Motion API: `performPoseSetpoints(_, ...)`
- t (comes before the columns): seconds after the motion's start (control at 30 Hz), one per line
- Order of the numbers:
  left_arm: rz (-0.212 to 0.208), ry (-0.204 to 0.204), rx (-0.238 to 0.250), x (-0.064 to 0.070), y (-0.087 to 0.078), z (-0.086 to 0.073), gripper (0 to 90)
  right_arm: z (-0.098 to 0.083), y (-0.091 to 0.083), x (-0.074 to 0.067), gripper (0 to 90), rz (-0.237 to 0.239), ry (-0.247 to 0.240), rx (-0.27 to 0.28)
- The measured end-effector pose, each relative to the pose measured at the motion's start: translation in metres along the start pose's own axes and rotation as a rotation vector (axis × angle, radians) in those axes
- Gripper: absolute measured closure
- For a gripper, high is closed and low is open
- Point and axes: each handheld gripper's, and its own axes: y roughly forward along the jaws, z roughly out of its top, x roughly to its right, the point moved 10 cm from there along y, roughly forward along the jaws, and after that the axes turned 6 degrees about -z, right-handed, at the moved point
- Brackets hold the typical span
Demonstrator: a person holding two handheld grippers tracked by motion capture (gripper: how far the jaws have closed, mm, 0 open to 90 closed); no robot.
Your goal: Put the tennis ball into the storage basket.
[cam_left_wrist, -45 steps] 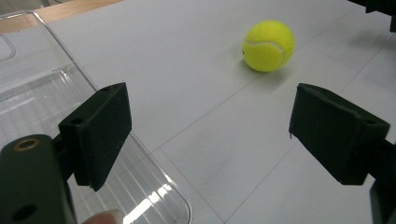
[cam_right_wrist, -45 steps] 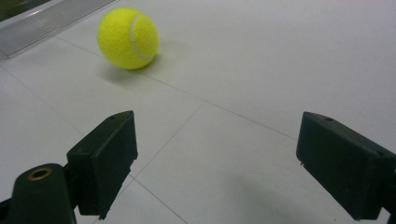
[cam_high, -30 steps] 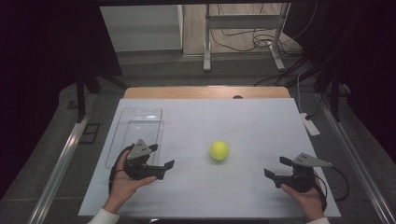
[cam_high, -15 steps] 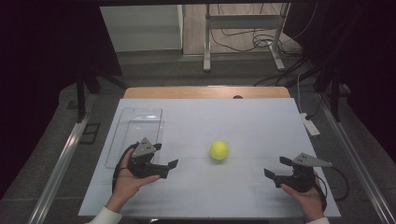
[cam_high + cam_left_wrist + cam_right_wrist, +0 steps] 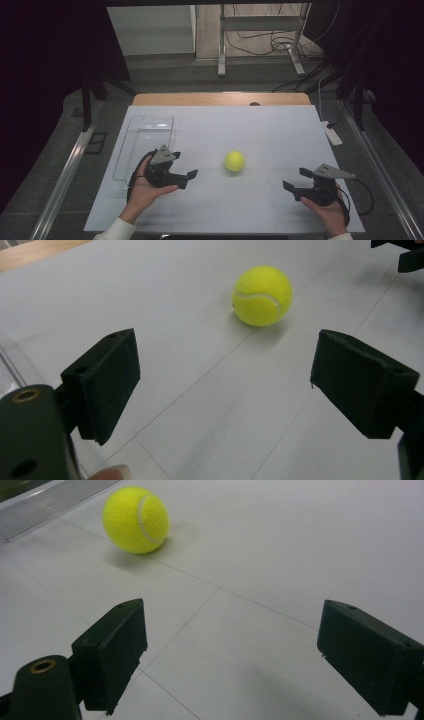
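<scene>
While the tennis ball (image 5: 234, 161) is sitting loose near the middle of the high view, on the white counter (image 5: 260, 130), I am noting the main risk: it is round and free to roll. If one jaw of my left hand-held gripper (image 5: 186, 176) is touching it before the other, I am likely nudging it away toward the right of the frame, or off the far edge. Coming in too high would have the pads pinching above its widest part and squeezing it out.

Left hand-held gripper: released, jaws standing wide with nothing between them. In the left gripper view the ball (image 5: 262, 295) is lying ahead, upper centre, well apart from both pads. My left hand (image 5: 145, 187) is cupping the tool from below at lower left of the high view, jaws pointing right toward the ball.

Right hand-held gripper (image 5: 295, 182): also released and empty, sitting at lower right, jaws pointing left. In the right gripper view the ball (image 5: 135, 519) is at upper left.

A clear tray (image 5: 146, 145) is lying just behind my left hand; I am judging it a possible snag for the trailing cable.
</scene>
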Motion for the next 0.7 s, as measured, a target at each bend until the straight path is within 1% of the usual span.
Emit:
performPoseSetpoints(0.27, -0.013, 0.0, 0.0, 0.002, 0.004, 0.004, 12.7, 0.0, 0.001, 0.0, 12.8, -0.001, 0.001, 0.002)
performPoseSetpoints(0.5, -0.034, 0.014, -0.016, 0.007, 0.014, 0.011, 12.5, 0.0, 0.001, 0.0, 12.8, -0.003, -0.001, 0.0)
performPoseSetpoints(0.7, -0.044, 0.02, -0.018, 0.01, 0.019, 0.016, 12.5, 0.0, 0.001, 0.0, 12.8, -0.001, 0.0, 0.002)
